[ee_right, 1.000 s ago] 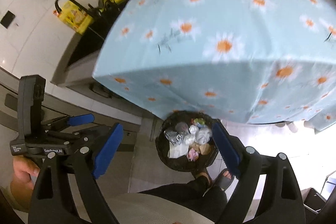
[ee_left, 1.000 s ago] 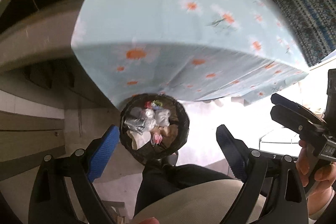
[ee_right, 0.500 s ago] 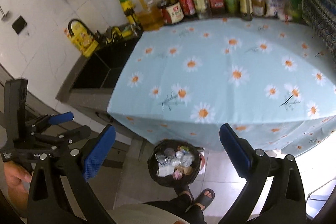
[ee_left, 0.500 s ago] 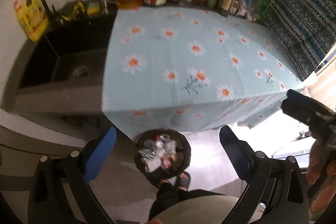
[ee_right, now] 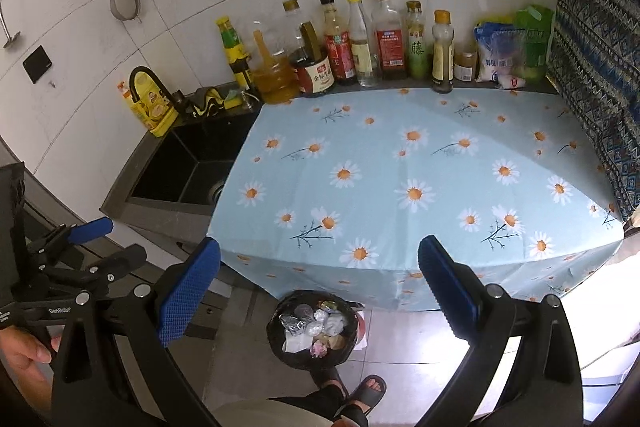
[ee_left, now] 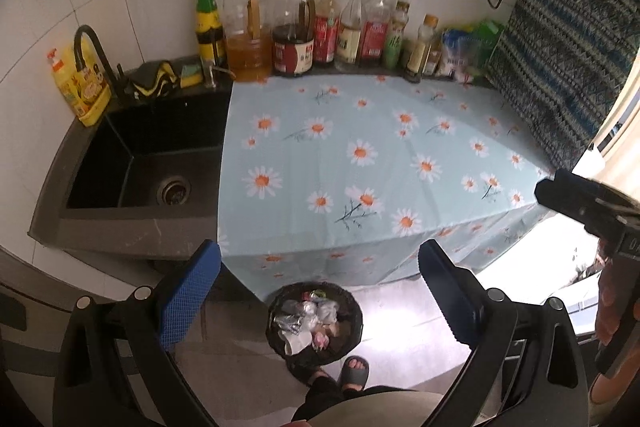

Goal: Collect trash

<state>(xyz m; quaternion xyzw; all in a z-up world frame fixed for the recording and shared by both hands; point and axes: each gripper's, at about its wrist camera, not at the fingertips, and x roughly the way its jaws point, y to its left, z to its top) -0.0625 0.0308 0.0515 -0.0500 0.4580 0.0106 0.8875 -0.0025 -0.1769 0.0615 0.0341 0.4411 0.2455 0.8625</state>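
A black trash bin stands on the floor in front of the counter, full of crumpled wrappers and paper; it also shows in the right wrist view. My left gripper is open and empty, held high above the bin. My right gripper is open and empty, also high above the bin. The counter's blue daisy cloth carries no trash that I can see; it also shows in the right wrist view.
A black sink lies left of the cloth. Several sauce bottles and bags line the back wall. A patterned curtain hangs at the right. The person's sandalled feet stand by the bin.
Both grippers have risen and pulled back from just above the bin. The whole counter, sink and bottles have come into view. Both stay open.
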